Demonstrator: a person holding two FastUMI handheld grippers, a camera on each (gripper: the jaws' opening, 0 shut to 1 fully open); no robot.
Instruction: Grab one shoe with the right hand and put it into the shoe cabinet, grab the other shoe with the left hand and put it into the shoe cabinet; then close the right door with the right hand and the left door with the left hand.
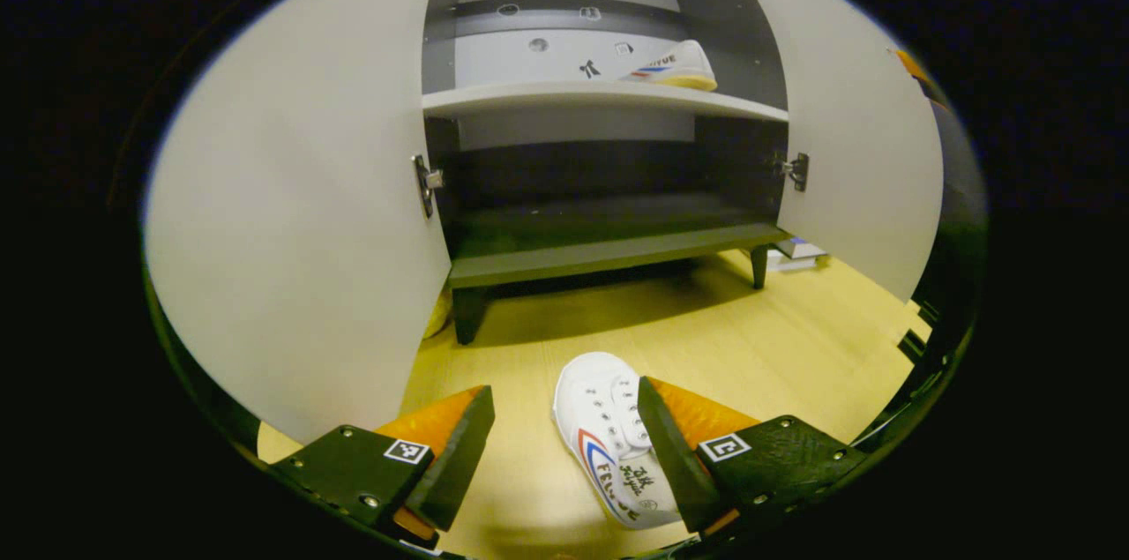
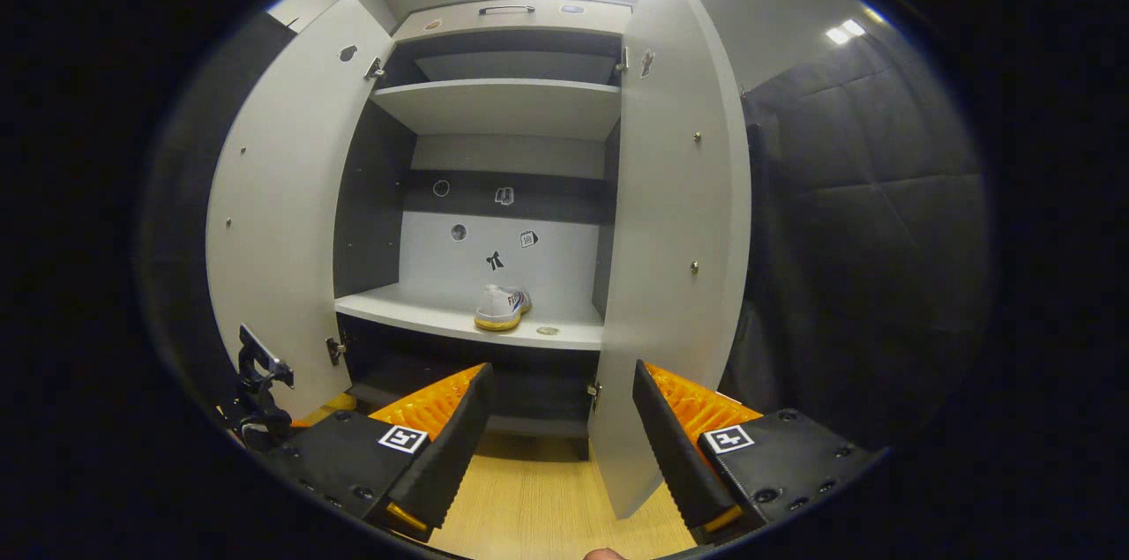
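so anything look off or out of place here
Only the second shoe, lying on the floor in front of the cabinet while its mate sits on the shelf. Both doors stand open; nothing looks spilled or damaged.

White shoe (image 1: 609, 436) with red-blue stripe, black lettering; pale grey cabinet doors (image 1: 291, 251); dark interior; yellow wood-grain floor (image 1: 706, 348).

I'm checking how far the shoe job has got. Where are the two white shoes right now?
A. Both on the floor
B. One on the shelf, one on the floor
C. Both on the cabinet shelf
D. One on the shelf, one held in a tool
B: one white shoe sits on the cabinet shelf, and the other shoe lies on the wooden floor between the open fingers of the left tool, not gripped.
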